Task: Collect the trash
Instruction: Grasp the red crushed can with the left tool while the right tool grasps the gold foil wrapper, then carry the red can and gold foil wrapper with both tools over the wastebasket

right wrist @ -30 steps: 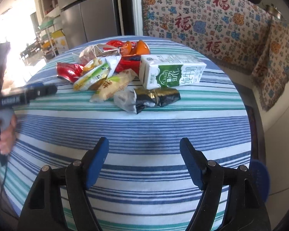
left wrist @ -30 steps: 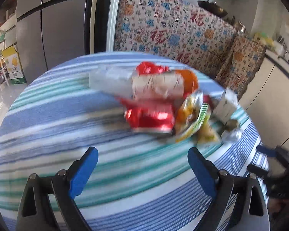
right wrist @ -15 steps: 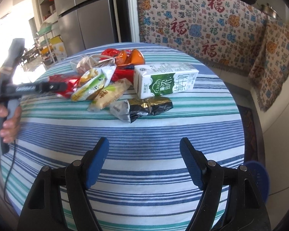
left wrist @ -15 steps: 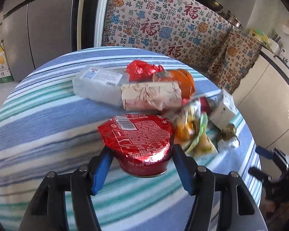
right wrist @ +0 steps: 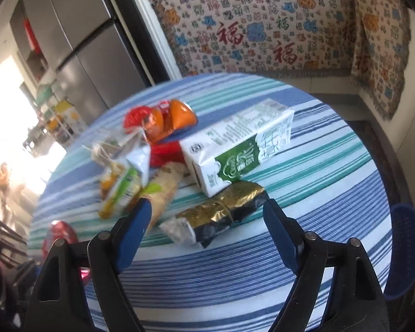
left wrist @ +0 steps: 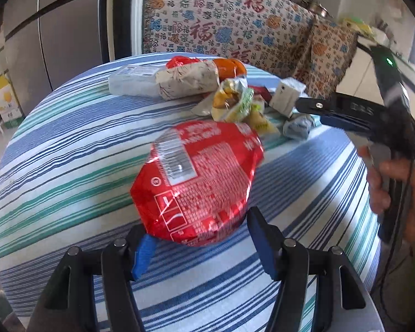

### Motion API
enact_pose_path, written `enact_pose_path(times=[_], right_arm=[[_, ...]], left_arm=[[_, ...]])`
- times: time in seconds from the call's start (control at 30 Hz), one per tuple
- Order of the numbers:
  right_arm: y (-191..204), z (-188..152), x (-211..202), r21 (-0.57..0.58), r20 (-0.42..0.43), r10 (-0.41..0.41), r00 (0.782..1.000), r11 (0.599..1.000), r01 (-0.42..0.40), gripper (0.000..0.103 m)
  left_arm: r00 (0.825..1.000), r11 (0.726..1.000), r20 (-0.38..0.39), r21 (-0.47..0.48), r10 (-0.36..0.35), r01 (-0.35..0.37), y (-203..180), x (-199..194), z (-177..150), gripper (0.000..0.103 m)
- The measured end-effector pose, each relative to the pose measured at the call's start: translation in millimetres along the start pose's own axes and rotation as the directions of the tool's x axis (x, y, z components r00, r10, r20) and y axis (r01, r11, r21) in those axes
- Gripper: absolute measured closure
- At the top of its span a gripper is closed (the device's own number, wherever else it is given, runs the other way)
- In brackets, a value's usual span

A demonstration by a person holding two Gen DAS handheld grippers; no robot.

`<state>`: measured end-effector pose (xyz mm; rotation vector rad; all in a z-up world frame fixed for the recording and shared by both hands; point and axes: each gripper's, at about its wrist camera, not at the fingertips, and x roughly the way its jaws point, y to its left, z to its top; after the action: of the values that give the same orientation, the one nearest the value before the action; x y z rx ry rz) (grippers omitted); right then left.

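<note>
I'm working over a round table (left wrist: pixel 69 149) under a striped cloth, with the trash heaped toward its far side. Biggest in my right view is the milk carton (right wrist: pixel 235 149), lying on its side: stiff board, probably empty and light, best taken across its narrow faces. Just near of it, touching, lies a crumpled gold-and-black foil wrapper (right wrist: pixel 221 215), soft and slick, so I'd pinch it at the bunched middle. My right gripper (right wrist: pixel 207 221) stands open and empty, poised just short of that wrapper. Left of the carton, small snack packets (right wrist: pixel 121 191) overlap and could drag along.

In my left view, the left gripper (left wrist: pixel 199 246) is clamped on a red foil noodle bowl (left wrist: pixel 199 182), tilted, held by its lower body toward the near edge of the table; it looks light, glossy and crushable. A white wrapped roll (left wrist: pixel 188 80) lies far off.
</note>
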<state>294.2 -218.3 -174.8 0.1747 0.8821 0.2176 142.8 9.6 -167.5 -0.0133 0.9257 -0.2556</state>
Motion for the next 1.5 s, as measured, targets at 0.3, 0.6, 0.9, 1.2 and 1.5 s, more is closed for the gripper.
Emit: enact_pose_path(times=[0.3,0.6,0.9,1.2,1.5], right_arm=[[-21.6,-23.7,-17.3,-0.108,-0.104,-0.079,0.991,0.992,0.068,0.063],[-35.0,-28.7,-43.7,-0.113,-0.092,-0.065,0.994,0.992,0.054,0.038],[-54.8,-14.5,-39.8,0.085,-0.017,-0.005,1.0,0.996,0.006,0.023],[-58.7,2.1,-1.8,0.177,-0.059,0.043,0.997,0.984,-0.032,0.072],[-27.6,-23.4,-53.7,-0.081,-0.087,0.047,0.995,0.995,-0.054,0.073]], left_arm=[[1.0,1.0,-0.005,-0.014,-0.028,0.028,12.9,-10.3,-17.4,0.039],[0.991,0.984,0.054,-0.118,-0.125,0.131,47.2,-28.1,-2.1,0.024],[0.955,0.936,-0.027,-0.209,-0.295,0.284,66.0,12.0,24.7,0.023],[0.952,0.936,0.064,-0.178,-0.299,0.305,52.1,-5.8,21.8,0.07],[0.98,0.981,0.148,-0.119,-0.136,0.155,23.3,-34.9,19.8,0.078]])
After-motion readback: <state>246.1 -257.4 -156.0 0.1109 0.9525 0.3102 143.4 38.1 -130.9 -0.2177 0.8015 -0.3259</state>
